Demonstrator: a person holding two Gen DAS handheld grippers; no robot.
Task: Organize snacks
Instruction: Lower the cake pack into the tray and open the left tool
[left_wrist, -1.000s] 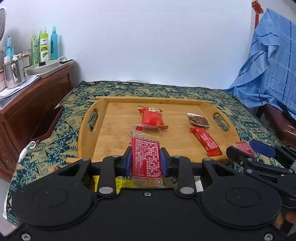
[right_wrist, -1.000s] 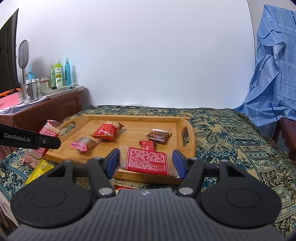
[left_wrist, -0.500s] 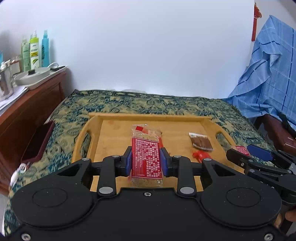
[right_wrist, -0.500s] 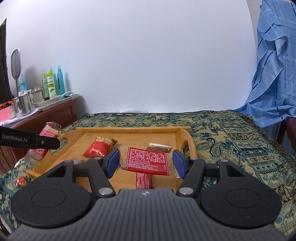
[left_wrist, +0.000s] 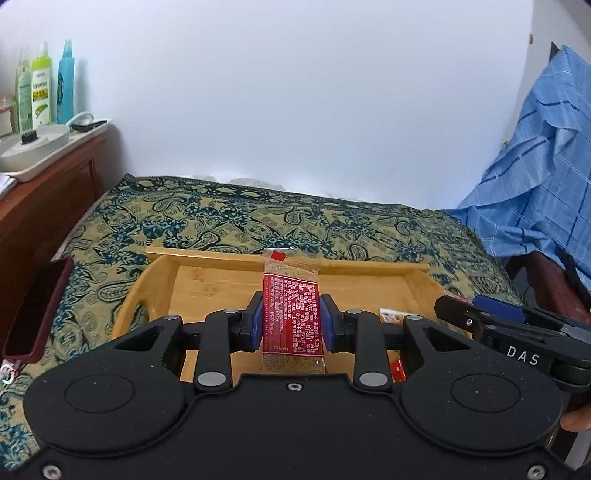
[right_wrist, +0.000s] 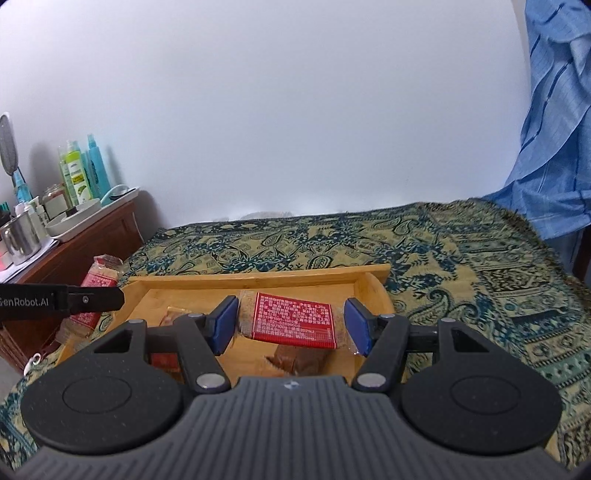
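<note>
My left gripper is shut on a red snack packet, held lengthwise and upright over the wooden tray. Seen from the right wrist, my right gripper is shut on a second red snack packet, held crosswise with its clear ends against the blue pads. It hangs above the tray, over a brown snack. A small red snack and another wrapper lie lower left in the tray. Each gripper shows at the edge of the other's view.
A paisley cloth covers the surface under the tray. On the left, a wooden cabinet carries bottles, a metal cup and a white dish. Blue checked fabric hangs over furniture on the right. A white wall stands behind.
Both grippers have moved forward over the tray with their red packets still gripped. The snacks lying in the tray have slid down behind the gripper bodies.
</note>
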